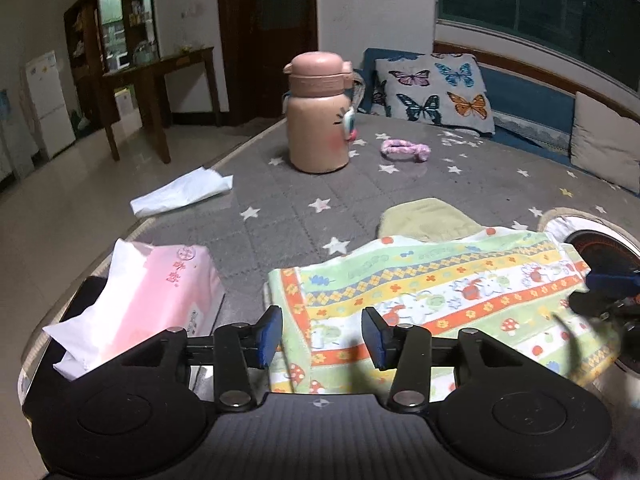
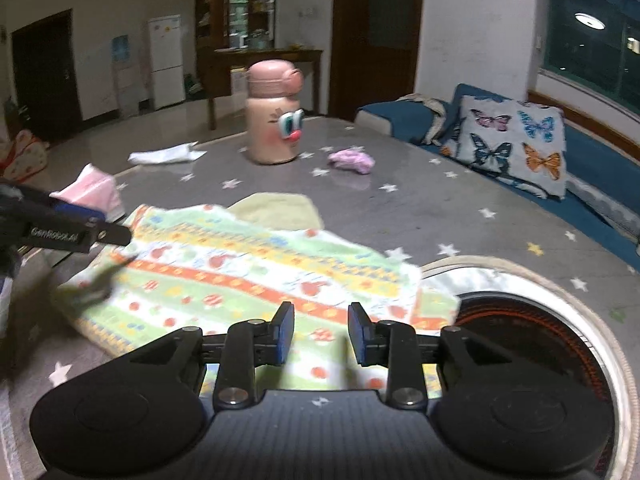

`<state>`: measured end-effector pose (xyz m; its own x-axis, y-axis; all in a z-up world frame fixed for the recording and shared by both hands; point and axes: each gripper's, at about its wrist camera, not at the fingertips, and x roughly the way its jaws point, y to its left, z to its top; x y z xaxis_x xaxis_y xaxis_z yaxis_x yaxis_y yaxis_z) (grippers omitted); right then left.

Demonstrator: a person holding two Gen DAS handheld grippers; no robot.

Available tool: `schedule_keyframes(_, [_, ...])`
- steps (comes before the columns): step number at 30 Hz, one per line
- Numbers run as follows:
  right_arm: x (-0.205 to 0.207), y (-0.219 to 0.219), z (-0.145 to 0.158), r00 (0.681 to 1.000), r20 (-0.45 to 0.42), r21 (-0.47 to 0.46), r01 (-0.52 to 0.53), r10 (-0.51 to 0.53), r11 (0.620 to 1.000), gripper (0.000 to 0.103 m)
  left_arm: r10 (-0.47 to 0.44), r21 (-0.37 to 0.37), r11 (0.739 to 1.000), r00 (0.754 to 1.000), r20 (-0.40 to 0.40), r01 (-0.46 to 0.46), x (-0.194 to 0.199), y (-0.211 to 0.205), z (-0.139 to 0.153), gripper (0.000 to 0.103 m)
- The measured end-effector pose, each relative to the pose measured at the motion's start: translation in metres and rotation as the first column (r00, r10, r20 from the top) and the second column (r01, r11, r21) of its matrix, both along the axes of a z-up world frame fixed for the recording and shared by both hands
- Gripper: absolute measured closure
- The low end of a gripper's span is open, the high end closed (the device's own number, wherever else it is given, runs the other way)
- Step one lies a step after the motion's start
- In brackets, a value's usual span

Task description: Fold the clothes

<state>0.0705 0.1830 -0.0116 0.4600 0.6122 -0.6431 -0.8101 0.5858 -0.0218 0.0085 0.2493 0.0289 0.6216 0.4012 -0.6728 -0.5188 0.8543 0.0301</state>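
Grey star-printed covering [image 1: 280,200] spreads over the low surface, with a tiled floor and a wooden side table beyond it and a dark window at the far right. At the left edge, in the left wrist view, a pink tissue pack [image 1: 160,292] lies with white tissue sticking out of it. Farther back a loose white sheet [image 1: 180,192] hangs over the rim of the surface. A pink cartoon-faced bottle [image 1: 318,116] stands upright near the middle, and a small pink fabric band [image 1: 404,149] lies just to its right. Behind them a butterfly-print cushion [image 1: 436,90] leans on a blue bench.

Nearer the cameras, the striped garment [image 1: 420,292], patterned in green, yellow and orange with mushrooms and animals, lies spread flat on the surface. A pale yellow-green cloth [image 1: 424,220] peeks out from under its far edge. A round basket with a dark, red-ringed inside [image 2: 540,340] sits at the garment's right end, touching it.

The left gripper [image 1: 322,334] hovers over the garment's near left corner, jaws parted, with nothing pinched between the blue pads. The right gripper [image 2: 321,332] hangs over the garment's right part, jaws also released, narrower than the left, and gripping no fabric.
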Motion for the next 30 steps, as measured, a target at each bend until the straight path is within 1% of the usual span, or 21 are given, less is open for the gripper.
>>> schedule_keyframes(3, [-0.009,0.006,-0.004,0.999,-0.012,-0.010,-0.031,0.031,0.999,0.073,-0.039,0.000,0.999,0.999,-0.002,0.039,0.002,-0.011,-0.001,0.056])
schedule_keyframes(5, [-0.015,0.009,-0.007,0.999,-0.017,-0.016,-0.046,0.046,0.999,0.070,-0.064,-0.001,0.998,0.998,-0.013,0.064,0.004,-0.019,-0.004,0.056])
schedule_keyframes(10, [-0.029,0.015,-0.016,0.996,-0.014,-0.049,-0.087,0.086,0.995,0.066,-0.104,-0.011,0.995,0.994,-0.041,0.104,0.008,-0.032,-0.016,0.056])
schedule_keyframes(14, [-0.039,0.015,-0.016,0.994,0.019,-0.072,-0.103,0.105,0.992,0.064,-0.114,0.003,0.993,0.992,-0.047,0.114,0.008,-0.039,-0.019,0.056])
schedule_keyframes(16, [-0.040,0.014,-0.015,0.994,0.014,-0.067,-0.106,0.107,0.992,0.061,-0.114,0.009,0.993,0.992,-0.047,0.115,0.007,-0.040,-0.019,0.056])
schedule_keyframes(20, [-0.044,0.015,-0.016,0.994,0.021,-0.089,-0.107,0.109,0.990,0.060,-0.114,0.023,0.993,0.992,-0.049,0.116,0.006,-0.044,-0.020,0.055])
schedule_keyframes(21, [-0.044,0.014,-0.015,0.994,0.019,-0.087,-0.106,0.108,0.991,0.060,-0.115,0.024,0.993,0.992,-0.048,0.116,0.006,-0.045,-0.020,0.054])
schedule_keyframes(23, [-0.044,0.011,-0.014,0.995,0.010,-0.080,-0.102,0.103,0.992,0.057,-0.116,0.024,0.993,0.992,-0.045,0.118,0.004,-0.047,-0.019,0.050])
schedule_keyframes(27, [-0.047,0.004,-0.012,0.995,0.008,-0.081,-0.098,0.099,0.992,0.052,-0.119,0.029,0.992,0.992,-0.044,0.121,0.000,-0.053,-0.019,0.048])
schedule_keyframes(28, [-0.047,0.002,-0.012,0.995,0.007,-0.082,-0.095,0.096,0.992,0.050,-0.123,0.026,0.992,0.992,-0.042,0.124,0.000,-0.055,-0.018,0.046])
schedule_keyframes(30, [-0.050,-0.003,-0.011,0.996,0.006,-0.083,-0.089,0.090,0.993,0.049,-0.132,0.019,0.991,0.990,-0.038,0.133,-0.002,-0.060,-0.017,0.041])
